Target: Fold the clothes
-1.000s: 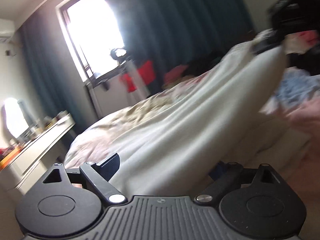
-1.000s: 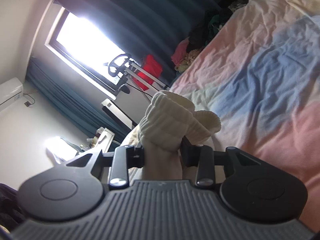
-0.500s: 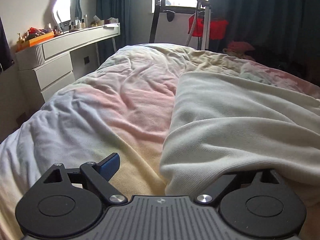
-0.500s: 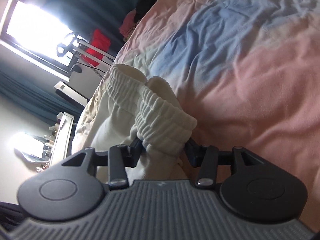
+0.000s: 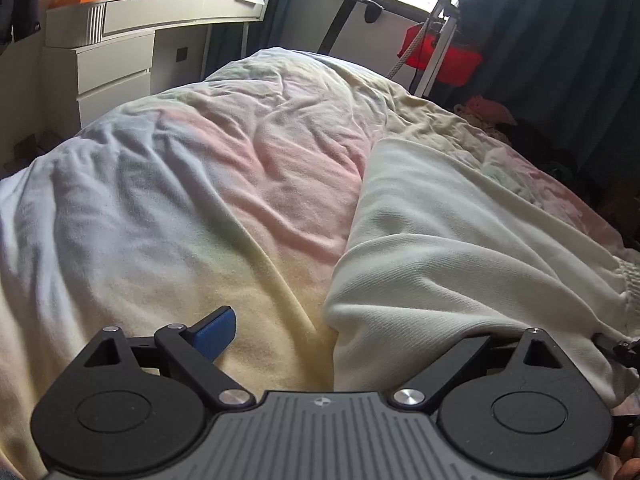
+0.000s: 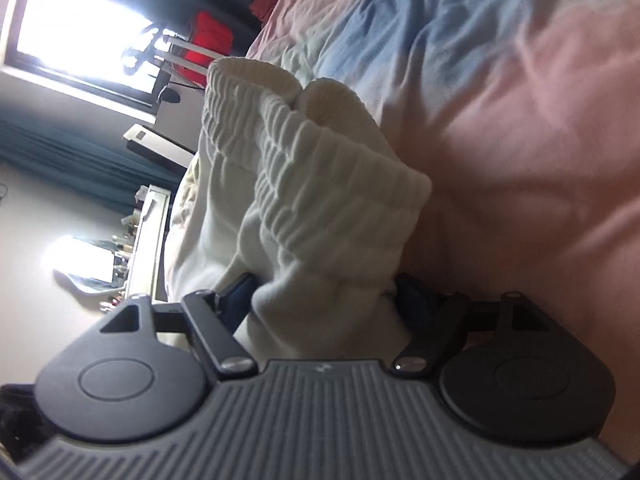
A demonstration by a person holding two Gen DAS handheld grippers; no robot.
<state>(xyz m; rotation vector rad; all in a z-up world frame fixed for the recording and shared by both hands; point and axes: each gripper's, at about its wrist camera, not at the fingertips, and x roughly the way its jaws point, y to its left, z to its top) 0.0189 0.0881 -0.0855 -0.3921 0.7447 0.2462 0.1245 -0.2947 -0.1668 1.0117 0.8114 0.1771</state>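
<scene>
A cream garment lies across the right half of the frame on a bed with a pastel duvet. The left gripper stands open, one finger under the cloth. The right gripper clamps the garment's ribbed waistband. A white dresser sits upper left, dark curtains upper right.
</scene>
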